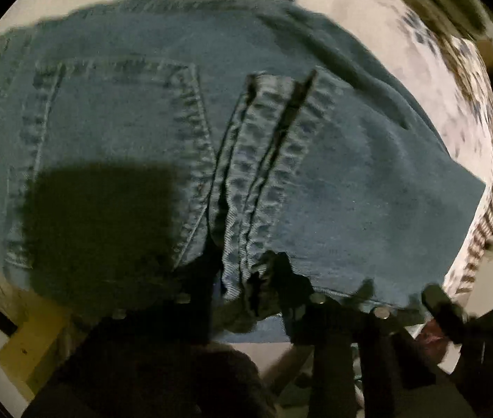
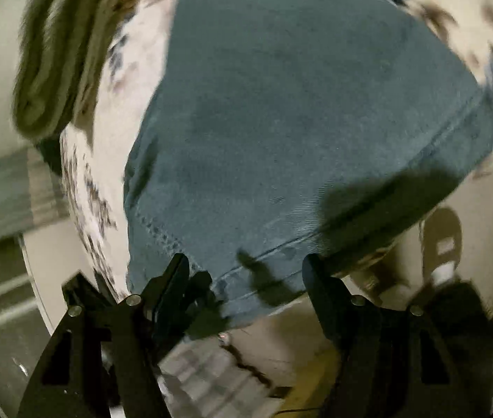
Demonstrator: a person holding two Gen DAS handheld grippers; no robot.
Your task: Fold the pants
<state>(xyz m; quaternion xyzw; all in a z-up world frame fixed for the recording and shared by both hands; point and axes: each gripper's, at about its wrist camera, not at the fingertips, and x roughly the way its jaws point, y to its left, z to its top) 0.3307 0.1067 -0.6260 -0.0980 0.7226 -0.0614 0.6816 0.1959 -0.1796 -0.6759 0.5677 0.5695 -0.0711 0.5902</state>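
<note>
Denim pants hems pinched in my left tongs; right tongs gape, should bite the edge squarely.

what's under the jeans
A white surface with a dark blotchy print shows around the jeans. Whatever lies directly beneath the denim is covered and cannot be seen.

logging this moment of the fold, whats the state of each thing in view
jeans: lying on the patterned cover, leg hems laid up over the seat near the back pocket
back pocket: flat, facing up, part in shadow
left tool: shut on the jeans, fabric pinched at the near edge
right tool: open, fingers straddling the near seam edge, not pressing on it
cover: spread flat under the jeans
</note>
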